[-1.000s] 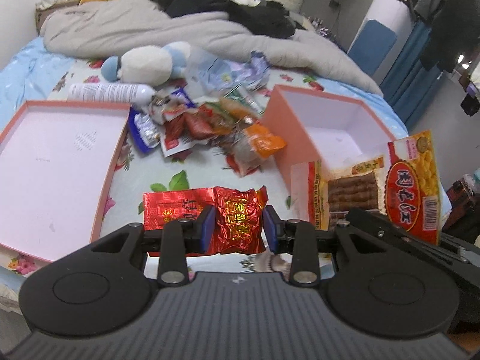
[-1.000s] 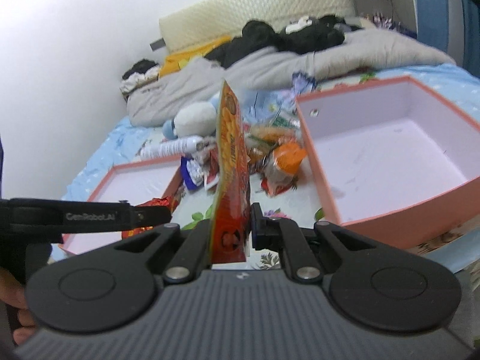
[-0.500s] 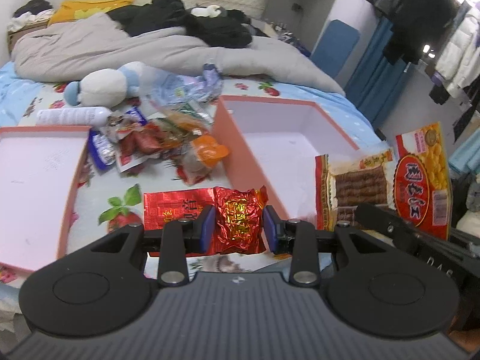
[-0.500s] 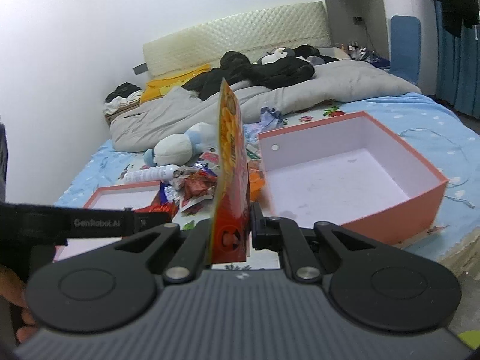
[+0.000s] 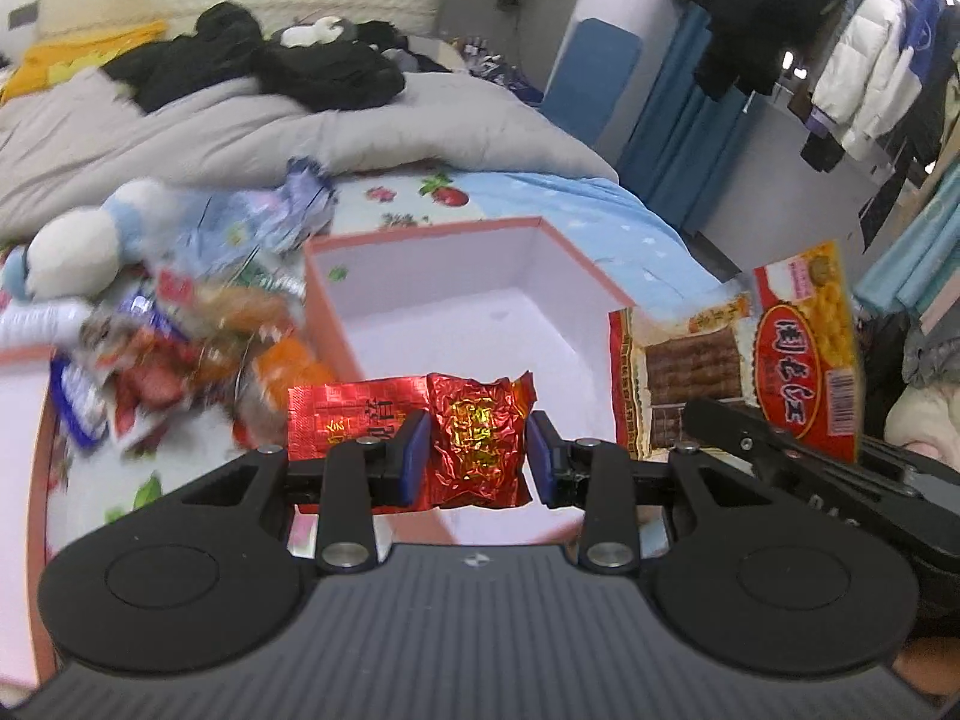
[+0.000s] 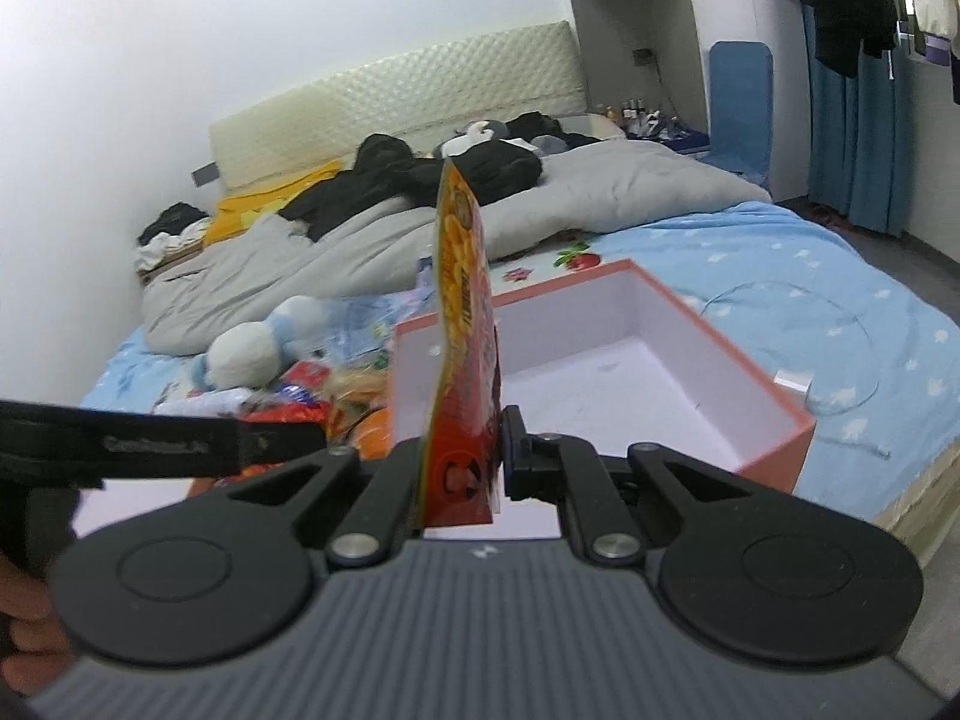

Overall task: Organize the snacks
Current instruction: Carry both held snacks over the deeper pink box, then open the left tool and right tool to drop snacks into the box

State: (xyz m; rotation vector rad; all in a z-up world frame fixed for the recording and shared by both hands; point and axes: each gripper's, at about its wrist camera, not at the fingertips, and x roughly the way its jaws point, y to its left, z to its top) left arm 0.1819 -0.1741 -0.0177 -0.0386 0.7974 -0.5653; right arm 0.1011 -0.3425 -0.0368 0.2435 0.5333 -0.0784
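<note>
While each claw pinches a packet, left claw (image 5: 477,459) the red foil snack (image 5: 474,444), right claw (image 6: 459,462) the orange packet (image 6: 462,360), transport is underway; next, release both into the pink box (image 5: 420,234).

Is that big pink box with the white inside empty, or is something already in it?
Empty, as far as shows: the pink box has a bare white floor in both views; its near corner hides behind the held packets.

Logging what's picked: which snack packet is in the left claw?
The crinkled red foil packet, pinched between the left claw's pads. The flat red-and-yellow packet sits in the right claw instead.
</note>
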